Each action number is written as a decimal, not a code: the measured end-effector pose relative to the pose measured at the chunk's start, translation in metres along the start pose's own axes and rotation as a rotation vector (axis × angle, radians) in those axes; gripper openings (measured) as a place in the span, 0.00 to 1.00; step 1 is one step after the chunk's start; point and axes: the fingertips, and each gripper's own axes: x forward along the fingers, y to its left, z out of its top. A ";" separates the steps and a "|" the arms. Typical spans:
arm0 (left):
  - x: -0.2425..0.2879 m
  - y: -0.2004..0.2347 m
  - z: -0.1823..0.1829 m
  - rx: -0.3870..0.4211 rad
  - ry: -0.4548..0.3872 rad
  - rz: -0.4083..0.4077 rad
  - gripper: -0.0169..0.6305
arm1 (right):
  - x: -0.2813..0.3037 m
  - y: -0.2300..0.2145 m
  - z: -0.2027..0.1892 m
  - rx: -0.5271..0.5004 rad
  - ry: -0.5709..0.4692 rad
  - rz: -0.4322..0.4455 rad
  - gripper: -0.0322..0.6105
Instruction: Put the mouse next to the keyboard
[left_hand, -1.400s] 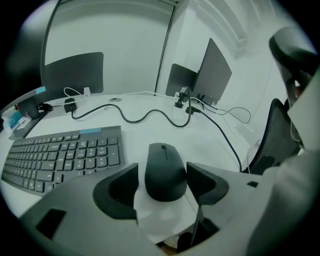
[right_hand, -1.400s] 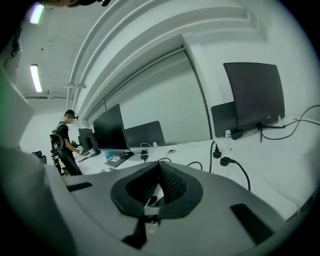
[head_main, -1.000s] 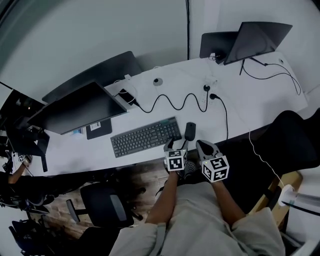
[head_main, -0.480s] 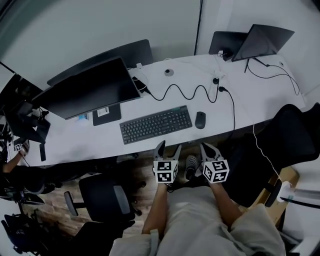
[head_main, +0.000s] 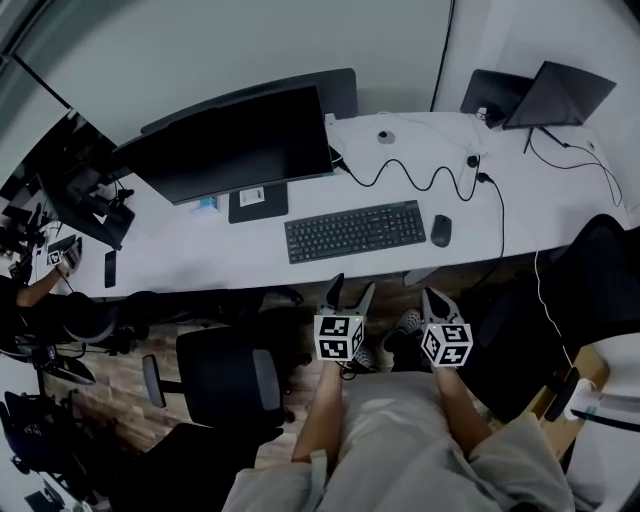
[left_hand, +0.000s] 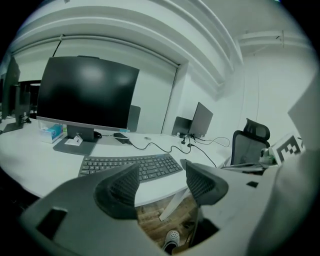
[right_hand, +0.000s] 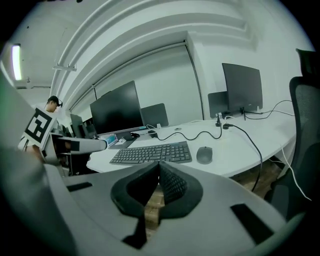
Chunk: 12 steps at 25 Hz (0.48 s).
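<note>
Head view: closest in, both grippers hang over the wooden floor, short of the desk's front edge and touching nothing. The left gripper (head_main: 350, 290) has its jaws spread wide; the left gripper view shows only floorboards and a shoe (left_hand: 171, 235) in the gap. The right gripper (head_main: 432, 296) has its ribbed pads pressed together with nothing caught between them. Hands empty and clear of the work suggest there is nothing left to carry.

Past them, on the white desk (head_main: 200, 255), the mouse (head_main: 441, 230) lies just beside the right end of the keyboard (head_main: 354, 231). A narrow strip of desk separates the two, and the mouse sits about level with the key rows, where a right hand would reach for it. The task looks done.

Behind, a black cable (head_main: 420, 180) snakes across the desk, clear of the mouse. Further back stands the dark monitor (head_main: 235, 140), with an open laptop (head_main: 560, 95) at the far right corner.
</note>
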 end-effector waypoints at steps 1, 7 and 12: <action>-0.005 0.004 0.001 0.003 -0.007 0.002 0.49 | 0.001 0.005 0.001 -0.005 -0.004 0.002 0.05; -0.025 0.019 0.002 -0.028 -0.035 0.000 0.48 | 0.004 0.035 0.002 -0.042 -0.005 0.035 0.05; -0.032 0.020 0.000 -0.034 -0.044 -0.008 0.47 | 0.000 0.048 -0.002 -0.069 0.006 0.043 0.05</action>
